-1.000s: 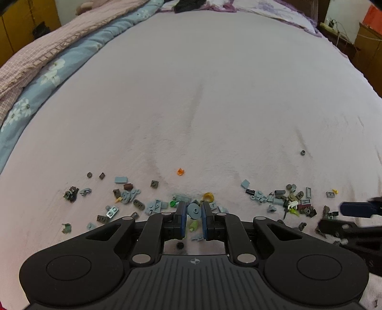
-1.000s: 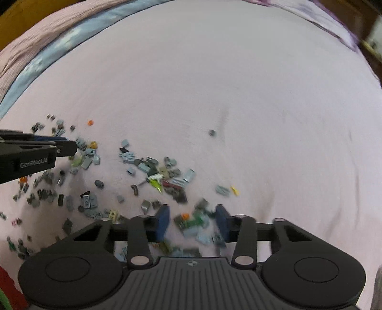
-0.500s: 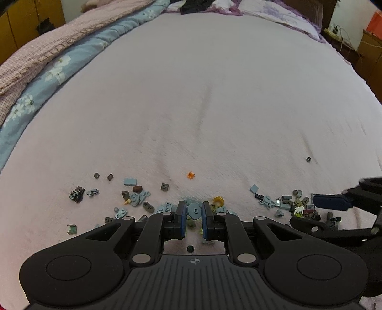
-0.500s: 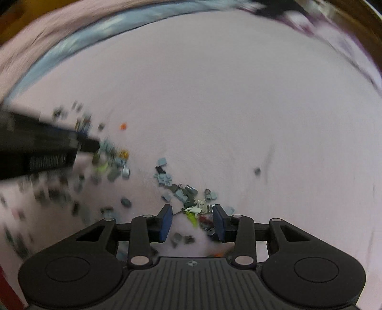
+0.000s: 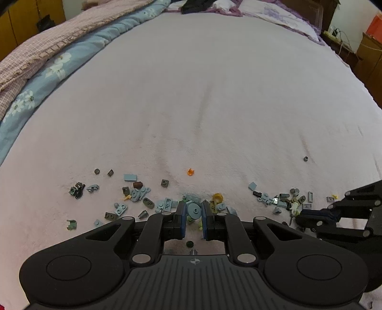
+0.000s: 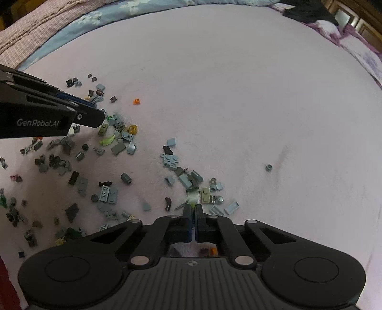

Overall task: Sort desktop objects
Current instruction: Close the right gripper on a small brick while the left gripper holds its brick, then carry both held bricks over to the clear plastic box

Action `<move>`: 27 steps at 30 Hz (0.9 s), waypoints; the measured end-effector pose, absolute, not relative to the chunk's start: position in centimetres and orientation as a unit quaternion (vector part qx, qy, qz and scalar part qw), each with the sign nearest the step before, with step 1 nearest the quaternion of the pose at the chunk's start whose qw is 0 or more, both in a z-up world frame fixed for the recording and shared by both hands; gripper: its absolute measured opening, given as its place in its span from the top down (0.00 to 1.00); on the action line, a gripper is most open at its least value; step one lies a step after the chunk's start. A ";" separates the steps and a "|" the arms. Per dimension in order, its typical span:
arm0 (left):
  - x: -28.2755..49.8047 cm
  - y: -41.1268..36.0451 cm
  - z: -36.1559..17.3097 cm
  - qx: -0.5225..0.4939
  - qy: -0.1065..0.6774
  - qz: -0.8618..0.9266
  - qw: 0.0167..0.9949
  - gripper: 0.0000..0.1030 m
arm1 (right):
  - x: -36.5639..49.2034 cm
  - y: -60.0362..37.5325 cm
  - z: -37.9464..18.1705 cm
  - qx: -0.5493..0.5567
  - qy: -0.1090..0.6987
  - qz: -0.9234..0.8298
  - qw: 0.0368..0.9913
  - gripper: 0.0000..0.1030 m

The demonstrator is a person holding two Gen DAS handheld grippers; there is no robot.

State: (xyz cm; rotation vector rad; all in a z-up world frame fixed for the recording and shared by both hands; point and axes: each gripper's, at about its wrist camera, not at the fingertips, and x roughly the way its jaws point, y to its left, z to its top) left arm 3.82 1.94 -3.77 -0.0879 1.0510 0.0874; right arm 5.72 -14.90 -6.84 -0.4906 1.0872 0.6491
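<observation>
Many small building-toy pieces lie scattered on a pale pink bedsheet (image 5: 203,107). My left gripper (image 5: 193,211) is shut on a light blue round disc piece (image 5: 193,210), held just above the left cluster. My right gripper (image 6: 193,209) has its jaws nearly touching over a white and lime-green piece (image 6: 193,199) in the right cluster; whether it grips the piece I cannot tell. The right gripper also shows at the right edge of the left wrist view (image 5: 308,215). An orange piece (image 5: 190,172) and a grey round piece (image 5: 305,158) lie apart from the piles.
A blue floral quilt (image 5: 47,76) and pink checked blanket (image 5: 35,50) run along the left of the bed. Purple pillows (image 5: 274,12) and dark clothing (image 5: 195,4) lie at the far end. Wooden furniture (image 5: 367,54) stands right of the bed.
My right gripper has swung left over the right cluster and closed its jaws from wide open to nearly touching. My left gripper stays shut on the blue disc, moving slightly back.
</observation>
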 end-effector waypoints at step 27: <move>3.3 2.1 -3.6 -0.049 0.503 0.024 0.863 0.86 | 6.4 -13.9 -6.0 -0.256 0.466 0.292 0.794 0.99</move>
